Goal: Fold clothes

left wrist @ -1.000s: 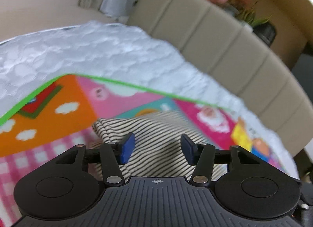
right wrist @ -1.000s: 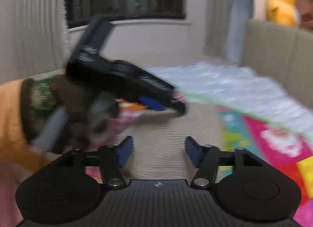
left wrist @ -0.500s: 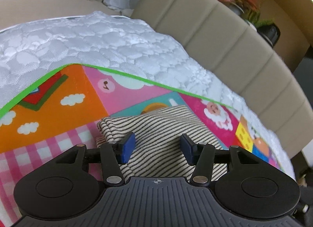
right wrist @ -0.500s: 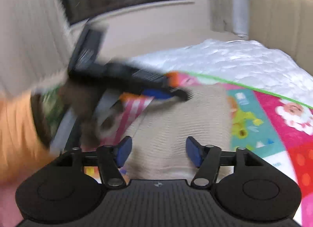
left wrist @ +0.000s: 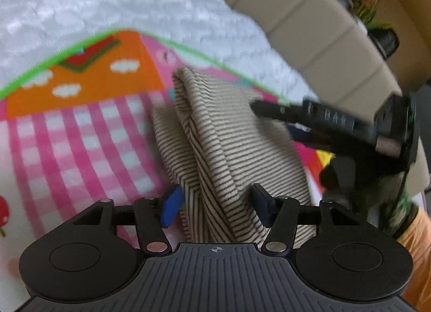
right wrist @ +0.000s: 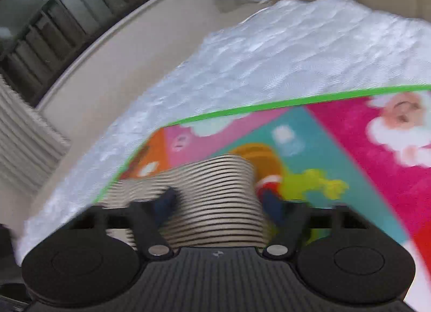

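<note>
A beige garment with thin black stripes [left wrist: 229,139] lies folded on a colourful play mat [left wrist: 80,134]. My left gripper [left wrist: 215,204] is open, its blue pads on either side of the garment's near end, not closed on it. My right gripper [right wrist: 218,204] is open over the far end of the same striped garment [right wrist: 215,185]. In the left wrist view the right gripper [left wrist: 272,112] reaches in from the right above the cloth, held by a gloved hand.
The mat lies on a white quilted bed cover [left wrist: 134,5]. A beige padded headboard [left wrist: 309,32] runs along the right, with plants [left wrist: 361,2] behind it. A window with dark bars [right wrist: 67,24] is past the bed's far side.
The left gripper has swung round, so the garment now runs lengthwise between its fingers. The right gripper has dropped close over the cloth and turned away from the left hand. Both stay open.
</note>
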{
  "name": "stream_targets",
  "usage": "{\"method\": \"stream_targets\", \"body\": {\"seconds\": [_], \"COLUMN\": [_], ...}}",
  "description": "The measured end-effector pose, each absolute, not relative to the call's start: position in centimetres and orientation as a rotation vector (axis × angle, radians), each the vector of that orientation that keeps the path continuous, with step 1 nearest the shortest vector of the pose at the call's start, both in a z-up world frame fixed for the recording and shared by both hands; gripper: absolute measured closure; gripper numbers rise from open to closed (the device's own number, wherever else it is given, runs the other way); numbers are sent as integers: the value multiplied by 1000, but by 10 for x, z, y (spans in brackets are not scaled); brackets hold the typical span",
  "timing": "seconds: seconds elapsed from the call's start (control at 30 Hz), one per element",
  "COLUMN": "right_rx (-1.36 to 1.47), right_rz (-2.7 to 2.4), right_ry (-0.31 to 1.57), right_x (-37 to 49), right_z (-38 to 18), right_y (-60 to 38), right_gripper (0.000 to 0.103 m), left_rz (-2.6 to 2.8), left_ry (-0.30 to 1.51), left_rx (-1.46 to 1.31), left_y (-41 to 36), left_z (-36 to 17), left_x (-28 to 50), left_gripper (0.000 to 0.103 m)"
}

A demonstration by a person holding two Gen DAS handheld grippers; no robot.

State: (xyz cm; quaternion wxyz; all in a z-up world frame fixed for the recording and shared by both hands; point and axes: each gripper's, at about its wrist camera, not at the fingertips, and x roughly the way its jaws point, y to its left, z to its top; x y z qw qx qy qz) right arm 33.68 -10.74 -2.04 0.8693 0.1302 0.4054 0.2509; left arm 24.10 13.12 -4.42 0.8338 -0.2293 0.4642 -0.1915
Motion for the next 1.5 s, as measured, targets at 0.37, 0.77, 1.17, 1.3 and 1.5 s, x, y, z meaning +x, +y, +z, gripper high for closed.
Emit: {"method": "stream_targets", "body": {"seconds": [0.37, 0.77, 1.17, 1.3, 1.5], "right_rx": [177, 155, 342, 246, 99], "right_rz": [473, 502, 656, 578, 580], "right_ry": [834, 826, 917, 941, 821], "right_x": [331, 279, 260, 260, 243], "right_z": [-35, -27, -26, -42, -30], "right_y": [-105, -124, -131, -130, -111], "right_gripper": [53, 19, 57, 57, 56], "left_rz": [-425, -415, -371, -327, -519], "left_ry": [1007, 996, 927, 819, 614], "left_rx": [-481, -476, -534, -538, -581], "left_y": [136, 139, 154, 169, 167], "left_z": [-55, -48, -46, -22, 12], "left_x": [247, 240, 254, 255, 259], "left_gripper": [38, 33, 29, 37, 36]}}
